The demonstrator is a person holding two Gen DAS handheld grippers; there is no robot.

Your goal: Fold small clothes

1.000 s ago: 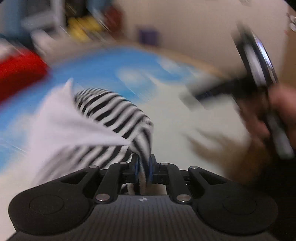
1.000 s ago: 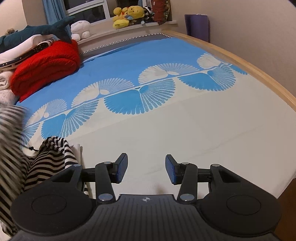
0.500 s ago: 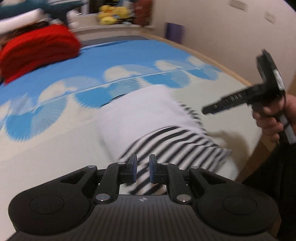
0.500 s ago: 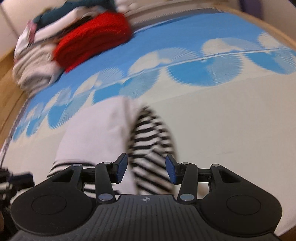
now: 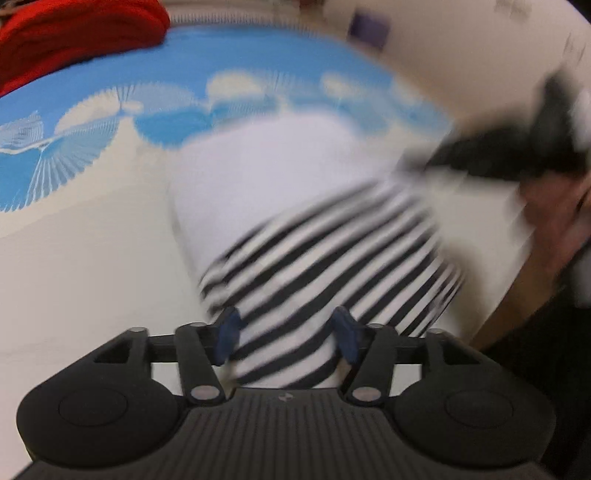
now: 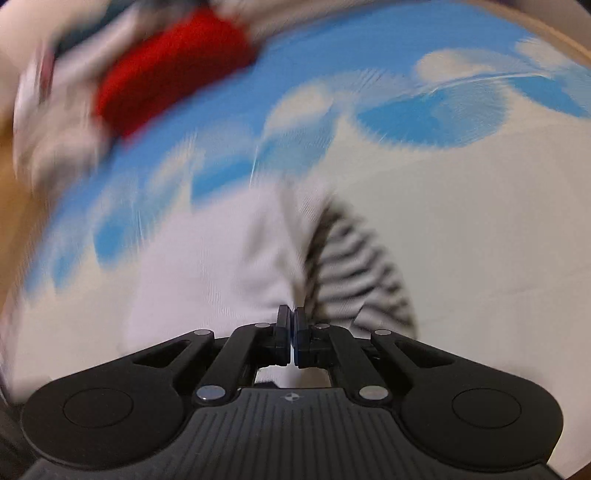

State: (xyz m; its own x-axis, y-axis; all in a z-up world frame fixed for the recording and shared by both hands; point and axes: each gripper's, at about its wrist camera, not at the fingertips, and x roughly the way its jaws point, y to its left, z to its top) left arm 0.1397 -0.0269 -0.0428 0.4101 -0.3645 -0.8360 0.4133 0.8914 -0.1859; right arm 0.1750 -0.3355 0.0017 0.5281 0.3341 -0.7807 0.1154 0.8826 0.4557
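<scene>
Garment: a striped top (image 5: 332, 258), black-and-white with a plain white panel, lies on the bedsheet (image 5: 74, 258).
Left gripper (image 5: 286, 334): jaws opening, striped cloth between them, pads off it.
Right gripper (image 6: 291, 334): jaws closed; blur hides whether the white fabric edge is pinched.
Background: red knit (image 6: 166, 70) beyond.

We are in a bedroom at home. We work on a bed (image 5: 74, 258) spread with a cream sheet (image 6: 461, 229) printed with blue fans, a wooden frame (image 6: 554, 33) at its edge. A red knit (image 5: 74, 33) lies folded at the far end beside a blurred heap of laundry (image 6: 48, 110). A plain pale wall (image 5: 443, 48) stands behind.
</scene>
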